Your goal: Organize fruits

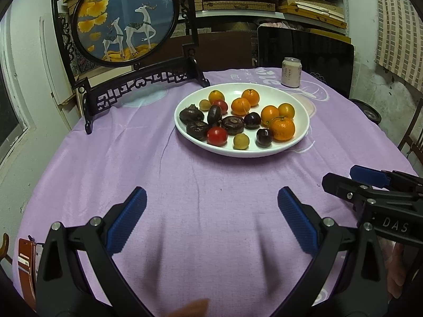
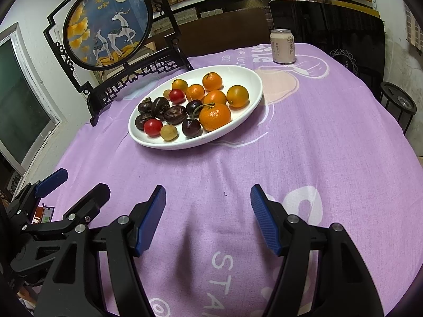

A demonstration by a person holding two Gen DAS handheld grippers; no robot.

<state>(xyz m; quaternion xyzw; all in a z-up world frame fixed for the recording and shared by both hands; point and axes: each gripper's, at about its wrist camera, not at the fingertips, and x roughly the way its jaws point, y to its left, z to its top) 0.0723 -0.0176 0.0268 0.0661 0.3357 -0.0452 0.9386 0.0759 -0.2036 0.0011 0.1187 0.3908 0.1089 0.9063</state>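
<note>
The fruits sit mixed together on one white plate (image 1: 298, 100) on the purple cloth (image 1: 185, 185). The oranges (image 1: 283, 129) crowd the right half: six of them, the biggest nearest the grippers with a green stalk on top. Dark, knobbly chestnuts (image 1: 232, 125) are bunched on the left half, four in all. Two red tomatoes (image 1: 217, 136) lie among them, one at the near rim and one further back. Two dark cherries (image 1: 264, 136) rest just beside the big orange, and two small pale yellow fruits (image 1: 241, 141) lie one at the near rim and one at the far left.

The plate stands in the middle of the table, well apart from both grippers and ahead of them. From the left gripper (image 1: 211, 220) it is ahead and slightly to the right; from the right gripper (image 2: 208, 218) it is ahead and to the left.

Both grippers hover over bare cloth at the near edge, side by side. The left one's blue pads (image 1: 296, 222) stand wide apart with nothing between them. The right one's pads (image 2: 264, 219) are also apart and hold nothing.

Behind the plate stand a can (image 1: 291, 72) and a framed deer screen (image 1: 124, 18).
</note>
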